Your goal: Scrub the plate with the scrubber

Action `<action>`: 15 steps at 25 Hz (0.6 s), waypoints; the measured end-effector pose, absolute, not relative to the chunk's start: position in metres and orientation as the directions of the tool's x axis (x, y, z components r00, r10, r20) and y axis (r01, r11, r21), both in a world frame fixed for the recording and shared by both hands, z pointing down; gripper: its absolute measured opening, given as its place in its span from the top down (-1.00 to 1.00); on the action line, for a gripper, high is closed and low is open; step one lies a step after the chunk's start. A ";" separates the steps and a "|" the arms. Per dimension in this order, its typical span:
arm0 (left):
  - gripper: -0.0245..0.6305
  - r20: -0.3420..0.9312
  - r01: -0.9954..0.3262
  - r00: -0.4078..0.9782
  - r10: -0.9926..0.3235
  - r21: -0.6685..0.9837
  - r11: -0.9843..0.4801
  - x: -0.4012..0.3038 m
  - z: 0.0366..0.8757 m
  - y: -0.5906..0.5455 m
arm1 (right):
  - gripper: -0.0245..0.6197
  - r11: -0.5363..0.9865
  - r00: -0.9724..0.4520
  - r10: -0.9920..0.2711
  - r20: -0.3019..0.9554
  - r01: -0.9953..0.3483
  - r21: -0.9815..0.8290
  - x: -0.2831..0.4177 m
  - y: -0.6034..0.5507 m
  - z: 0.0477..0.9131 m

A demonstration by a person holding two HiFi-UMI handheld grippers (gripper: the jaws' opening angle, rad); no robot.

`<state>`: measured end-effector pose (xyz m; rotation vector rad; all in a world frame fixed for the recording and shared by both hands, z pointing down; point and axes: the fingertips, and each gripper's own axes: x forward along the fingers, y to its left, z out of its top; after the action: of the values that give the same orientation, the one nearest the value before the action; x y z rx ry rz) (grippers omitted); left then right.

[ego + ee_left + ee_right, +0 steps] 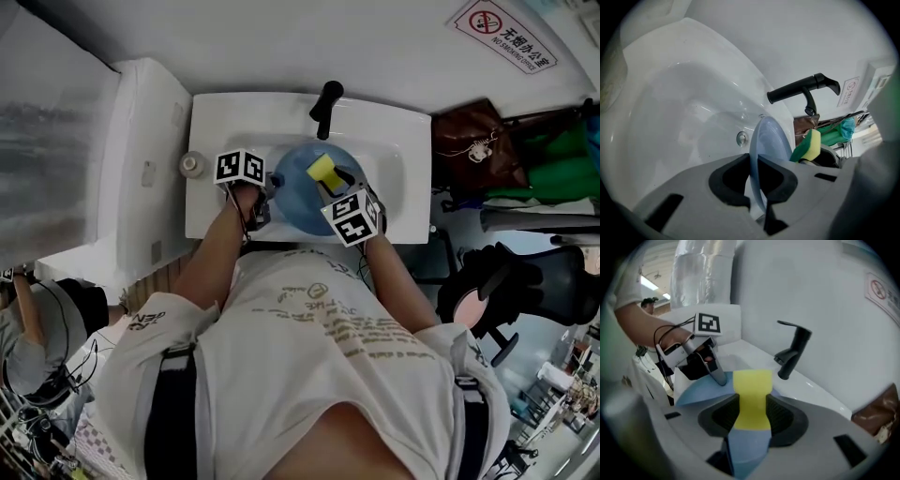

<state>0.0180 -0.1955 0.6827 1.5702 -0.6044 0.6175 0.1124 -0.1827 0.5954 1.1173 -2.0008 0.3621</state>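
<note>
The left gripper clamps the plate tilted over the sink so the scrubber pinched in the right gripper can rub it.

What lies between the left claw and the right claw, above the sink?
The blue plate lies there, its rim held by the left claw; the yellow scrubber, gripped by the right claw, is over its face. The head view shows this.
</note>
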 end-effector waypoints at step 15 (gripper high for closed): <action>0.81 0.724 -0.682 0.690 -0.006 0.648 -0.339 0.041 0.655 -0.179 | 0.40 0.881 -0.189 -0.375 0.908 -0.377 0.285 0.080 -0.182 0.638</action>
<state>0.0409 -0.1793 0.6546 1.7987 -0.5462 0.7657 0.0796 -0.1820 0.6382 0.5680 -1.7961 0.0026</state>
